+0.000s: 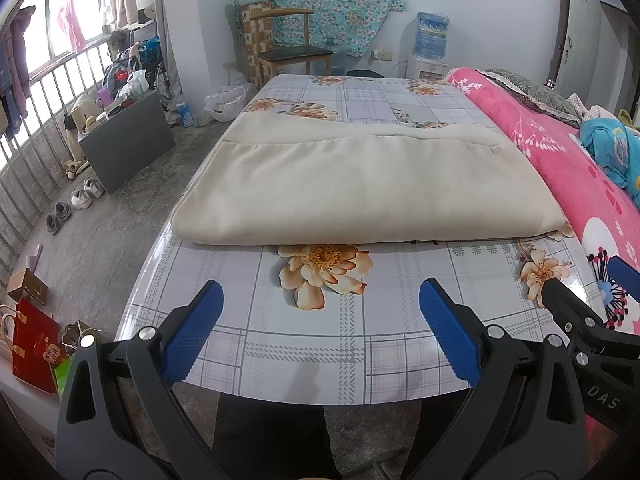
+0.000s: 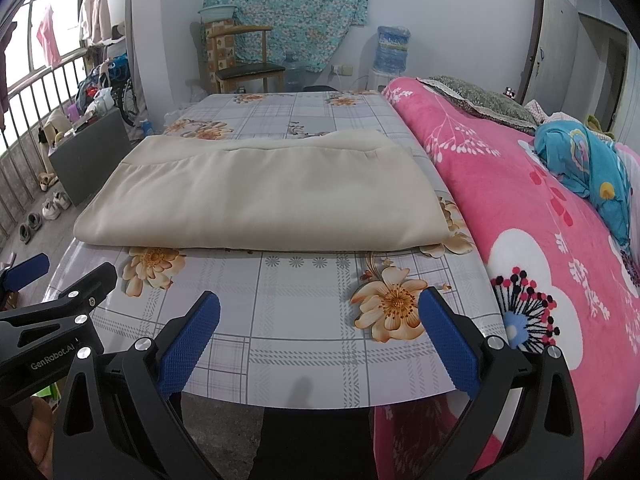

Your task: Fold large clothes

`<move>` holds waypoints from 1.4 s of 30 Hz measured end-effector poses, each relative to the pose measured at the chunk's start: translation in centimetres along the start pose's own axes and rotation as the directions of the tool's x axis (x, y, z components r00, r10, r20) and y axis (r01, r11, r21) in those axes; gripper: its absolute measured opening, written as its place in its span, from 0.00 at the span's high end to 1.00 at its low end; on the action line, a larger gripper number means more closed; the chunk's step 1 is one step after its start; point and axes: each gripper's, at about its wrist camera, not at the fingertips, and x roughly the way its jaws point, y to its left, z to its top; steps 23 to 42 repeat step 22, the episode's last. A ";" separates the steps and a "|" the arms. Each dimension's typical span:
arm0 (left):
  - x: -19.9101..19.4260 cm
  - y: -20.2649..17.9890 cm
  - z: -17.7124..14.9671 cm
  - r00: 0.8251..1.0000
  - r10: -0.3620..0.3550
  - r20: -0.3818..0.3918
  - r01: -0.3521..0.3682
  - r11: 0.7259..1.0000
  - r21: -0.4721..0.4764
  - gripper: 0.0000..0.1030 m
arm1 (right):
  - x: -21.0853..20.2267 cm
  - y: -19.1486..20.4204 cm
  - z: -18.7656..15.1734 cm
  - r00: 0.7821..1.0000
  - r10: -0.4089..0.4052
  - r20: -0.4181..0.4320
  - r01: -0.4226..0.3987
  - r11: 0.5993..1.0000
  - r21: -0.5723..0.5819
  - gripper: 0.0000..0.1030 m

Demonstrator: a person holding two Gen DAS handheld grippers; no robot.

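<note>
A large cream garment (image 1: 360,184) lies folded into a flat rectangle in the middle of the table (image 1: 304,352), which has a grey plaid cloth with orange flowers. It also shows in the right wrist view (image 2: 264,200). My left gripper (image 1: 320,300) is open and empty, held above the table's near edge, well short of the garment. My right gripper (image 2: 320,312) is open and empty too, beside the left one at the near edge. The right gripper's finger shows at the right of the left wrist view (image 1: 576,308).
A bed with a pink flowered blanket (image 2: 520,208) runs along the table's right side, with a blue bundle (image 2: 588,160) on it. A wooden chair (image 1: 296,52) stands behind the table. A grey box (image 1: 128,140), shoes and bags sit on the floor to the left.
</note>
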 end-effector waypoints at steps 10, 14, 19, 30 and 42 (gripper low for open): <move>0.0 0.0 0.1 1.000 0.000 0.000 0.000 1.000 -0.003 0.08 | 0.0 0.0 0.0 1.000 0.000 0.000 0.000 1.000 0.000 0.06; 0.0 0.2 0.0 1.000 -0.001 -0.001 0.001 1.000 -0.003 0.08 | 0.0 0.0 0.0 1.000 0.000 0.000 0.000 1.000 0.000 0.06; 0.0 -0.2 0.3 1.000 -0.003 -0.003 0.003 1.000 -0.008 0.08 | 0.0 0.0 0.0 1.000 0.000 0.001 0.000 1.000 -0.001 0.06; 0.0 -0.2 0.2 1.000 -0.002 -0.003 0.002 1.000 -0.009 0.08 | 0.0 0.0 0.0 1.000 0.000 -0.001 0.000 1.000 0.000 0.06; 0.0 -0.2 0.2 1.000 -0.002 -0.003 0.002 1.000 -0.009 0.08 | 0.0 0.0 0.0 1.000 0.000 -0.001 0.000 1.000 0.000 0.06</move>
